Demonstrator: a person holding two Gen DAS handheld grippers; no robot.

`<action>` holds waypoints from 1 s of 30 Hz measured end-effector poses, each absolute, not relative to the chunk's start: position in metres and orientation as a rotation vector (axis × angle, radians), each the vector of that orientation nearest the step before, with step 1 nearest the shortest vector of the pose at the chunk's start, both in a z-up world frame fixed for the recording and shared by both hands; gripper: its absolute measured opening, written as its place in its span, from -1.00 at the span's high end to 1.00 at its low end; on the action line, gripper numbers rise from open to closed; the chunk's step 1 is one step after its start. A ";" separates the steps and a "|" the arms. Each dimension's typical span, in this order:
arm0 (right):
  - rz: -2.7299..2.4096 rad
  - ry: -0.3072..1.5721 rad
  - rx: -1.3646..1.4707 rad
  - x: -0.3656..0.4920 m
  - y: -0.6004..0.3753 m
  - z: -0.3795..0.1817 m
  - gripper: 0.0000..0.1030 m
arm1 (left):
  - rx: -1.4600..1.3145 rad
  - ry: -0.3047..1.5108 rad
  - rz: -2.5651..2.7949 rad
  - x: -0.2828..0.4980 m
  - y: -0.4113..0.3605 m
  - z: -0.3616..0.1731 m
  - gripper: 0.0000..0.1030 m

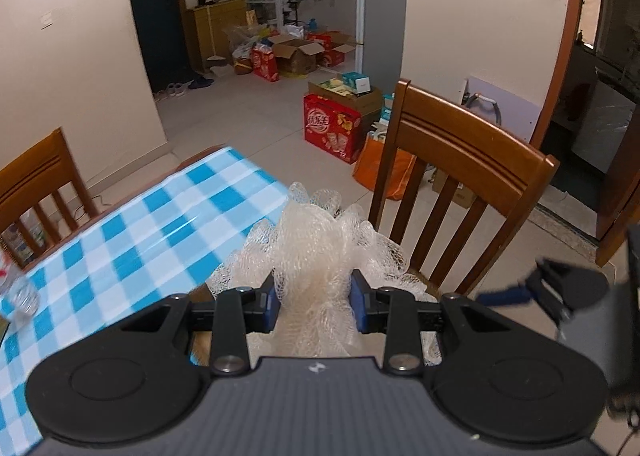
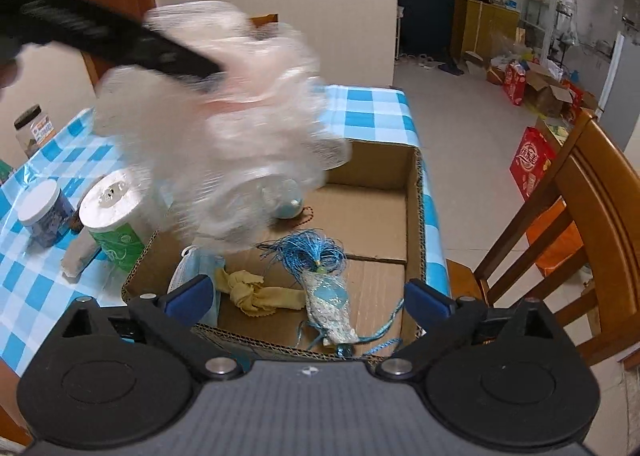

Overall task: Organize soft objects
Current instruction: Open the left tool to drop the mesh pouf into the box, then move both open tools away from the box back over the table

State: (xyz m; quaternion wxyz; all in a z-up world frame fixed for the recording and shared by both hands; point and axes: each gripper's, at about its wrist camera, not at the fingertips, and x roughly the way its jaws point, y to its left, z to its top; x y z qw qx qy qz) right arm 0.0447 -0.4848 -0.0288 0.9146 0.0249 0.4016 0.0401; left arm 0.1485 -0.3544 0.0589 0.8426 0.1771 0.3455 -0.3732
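**Mesh sponge over the box**

Left gripper (image 1: 316, 306) clamps the white mesh bath sponge (image 1: 316, 240), blurred above the cardboard box (image 2: 414, 216). Right gripper (image 2: 308, 296) gapes empty over the box's blue tassel ornament (image 2: 324, 288), yellow cloth (image 2: 256, 292) and face mask (image 2: 188, 268).

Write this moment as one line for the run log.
left tongs: shut on mesh sponge | right tongs: open, empty | cardboard box: holds yellow cloth, face mask, blue tassel
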 end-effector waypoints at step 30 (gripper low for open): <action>-0.021 0.892 0.088 0.041 -0.492 -0.038 -1.00 | 0.366 0.714 -0.639 0.142 -0.359 0.030 -0.94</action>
